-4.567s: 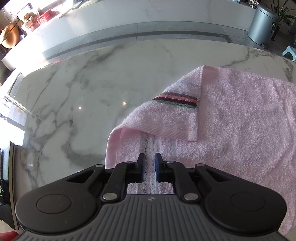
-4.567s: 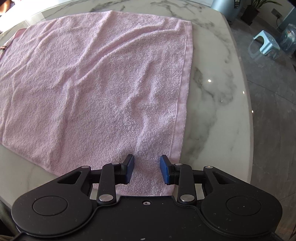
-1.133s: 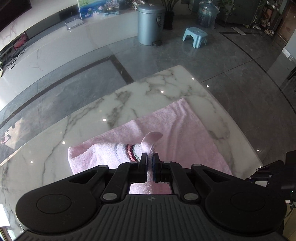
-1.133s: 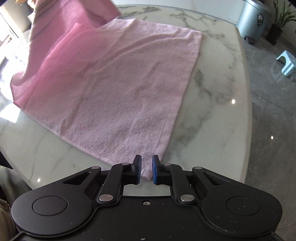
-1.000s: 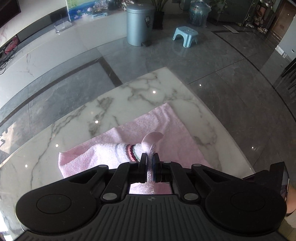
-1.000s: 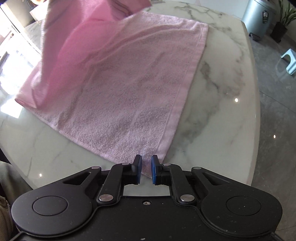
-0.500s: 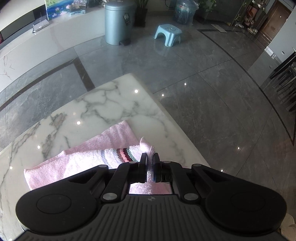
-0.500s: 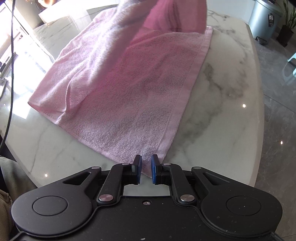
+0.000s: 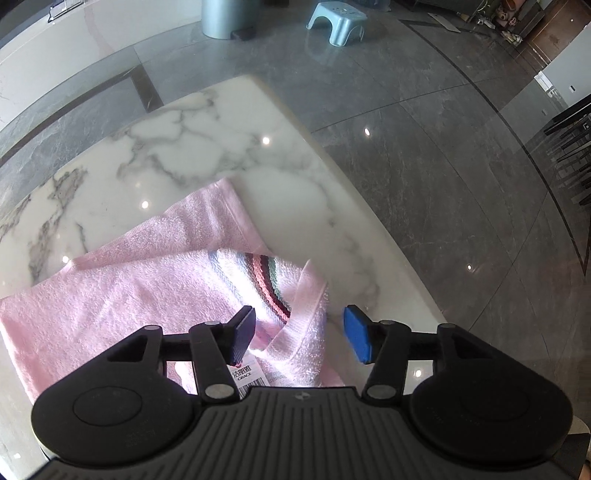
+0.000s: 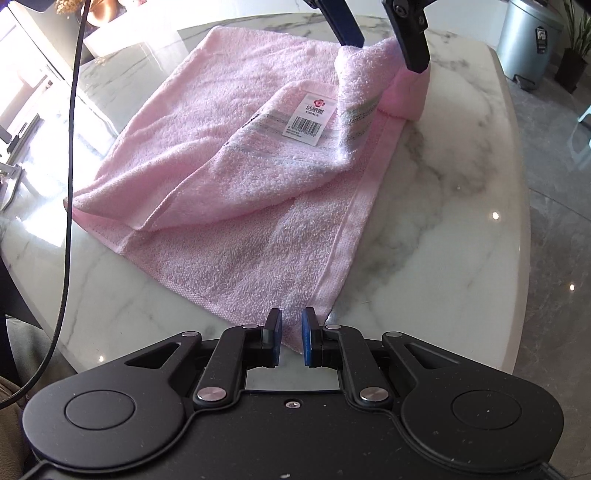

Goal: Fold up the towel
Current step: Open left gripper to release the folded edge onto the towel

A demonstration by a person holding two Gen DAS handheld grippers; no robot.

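Note:
A pink towel [image 10: 229,177] with a striped band and a white label [image 10: 309,115] lies on the marble table [image 10: 443,240], its striped end laid back over the lower layer. My left gripper [image 9: 299,334] is open just above the striped corner [image 9: 273,284], which stands bunched up between the jaws; it also shows from the right wrist view [image 10: 386,40] at the towel's far right corner. My right gripper [image 10: 291,341] is shut on the towel's near corner at the table's front.
The table's right edge [image 9: 369,206] drops to a grey tiled floor. A grey bin [image 9: 229,16] and a small blue stool [image 9: 336,22] stand on the floor beyond. A black cable [image 10: 70,147] hangs at the left.
My left gripper carried the striped end across over the towel to the far right corner, lowered it and opened, letting it go. The right gripper has stayed shut on its corner.

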